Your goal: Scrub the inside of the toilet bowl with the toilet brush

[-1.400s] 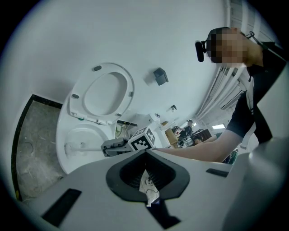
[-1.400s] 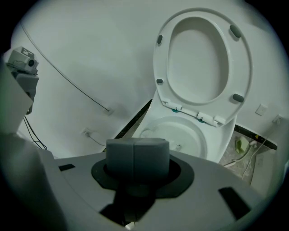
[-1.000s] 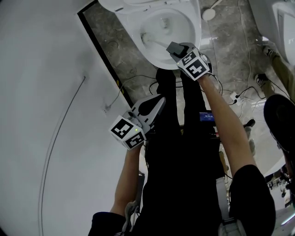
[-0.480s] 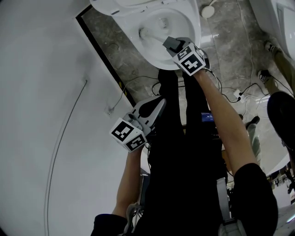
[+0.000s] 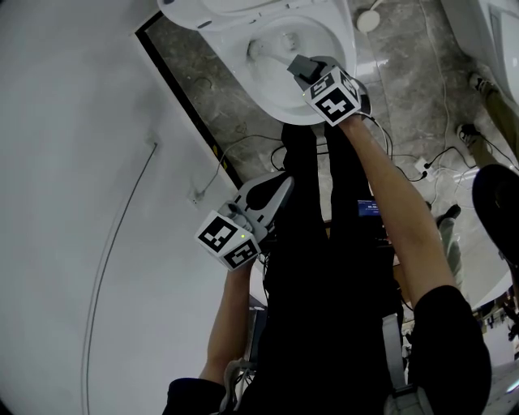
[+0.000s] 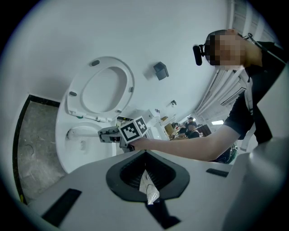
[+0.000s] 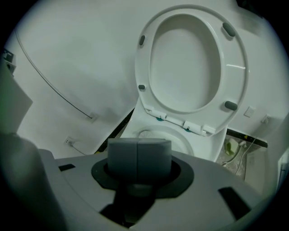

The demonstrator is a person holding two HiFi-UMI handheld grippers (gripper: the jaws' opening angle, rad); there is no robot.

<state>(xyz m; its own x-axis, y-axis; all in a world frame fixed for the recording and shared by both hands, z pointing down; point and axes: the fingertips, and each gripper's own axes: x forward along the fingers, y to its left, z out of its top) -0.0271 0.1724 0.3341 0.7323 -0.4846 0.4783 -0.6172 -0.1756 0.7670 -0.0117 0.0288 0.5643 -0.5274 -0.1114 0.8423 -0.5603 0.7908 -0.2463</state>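
Up at twelve o'clock in the head view sits the toilet bowl [image 5: 269, 94], seat [image 5: 243, 6] raised. The right tongs [image 5: 300, 70] reach over its near rim at about five o'clock of the bowl. From the right gripper view those tongs [image 7: 139, 155] are pressed together, pad against pad, with only a thin seam showing. The toilet brush [image 7: 144, 134] peeks out just above them, down inside the bowl [image 7: 183, 140]. The lifted seat [image 7: 235, 67] fills the top of that view.

The left gripper view confirms it. The right tongs [image 6: 104, 134] grip the handle, and the toilet brush [image 6: 76, 132] runs out towards nine o'clock with its head against the bowl's inner wall [image 6: 67, 155]. In the head view the brush head [image 5: 261, 51] lies at the ten o'clock side of the bowl's hollow, below the rim.

The left tongs [image 5: 280, 188] are held back, well apart from the toilet, at about seven o'clock of the right pair and close against the person's dark clothing [image 5: 324, 324]. In their own view the left tongs [image 6: 145, 155] are drawn together, with a small crumpled white scrap [image 6: 149, 189] nipped in the dark hollow between them. What the scrap is I cannot tell.

Grey marbled floor [image 5: 405, 97] spreads around the toilet, with thin cables [image 5: 251, 139] trailing across it. A white wall [image 5: 81, 162] fills the nine o'clock side.
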